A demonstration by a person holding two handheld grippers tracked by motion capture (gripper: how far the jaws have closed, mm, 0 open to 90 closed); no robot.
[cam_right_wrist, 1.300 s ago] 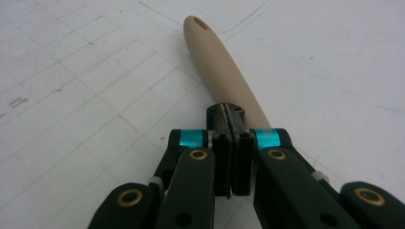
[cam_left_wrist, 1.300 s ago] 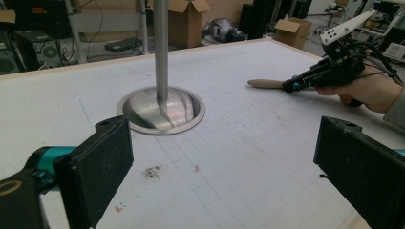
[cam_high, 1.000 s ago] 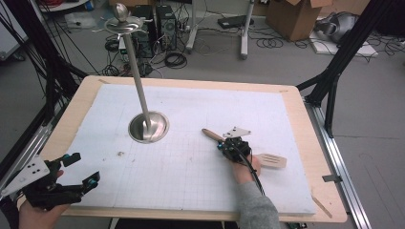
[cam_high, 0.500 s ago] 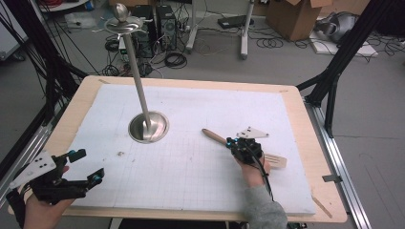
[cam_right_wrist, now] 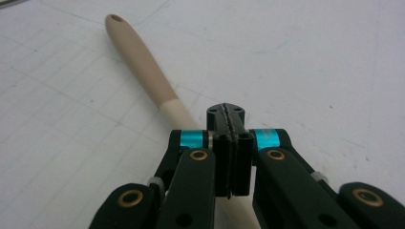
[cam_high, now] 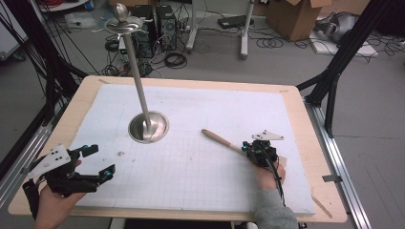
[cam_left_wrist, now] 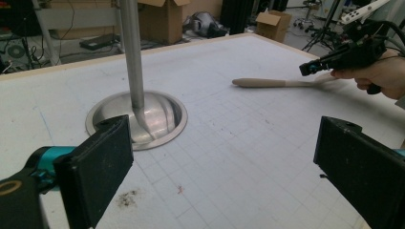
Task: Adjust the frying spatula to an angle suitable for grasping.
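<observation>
While the right claw (cam_high: 248, 147) slid back toward the person, pads pressed flat together with nothing between, the pale wooden slotted spatula (cam_high: 220, 139) stayed on the white gridded bench (cam_high: 200, 109) below it. Left claw (cam_high: 98, 162) gapes wide, empty. Regrasp needed, I'd guess.

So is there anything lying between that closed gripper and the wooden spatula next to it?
Nothing visible. The right gripper, jaws shut together with nothing between them, hangs right over the wooden spatula, which lies flat on the white mat. The metal stand sits well off to the side.
</observation>
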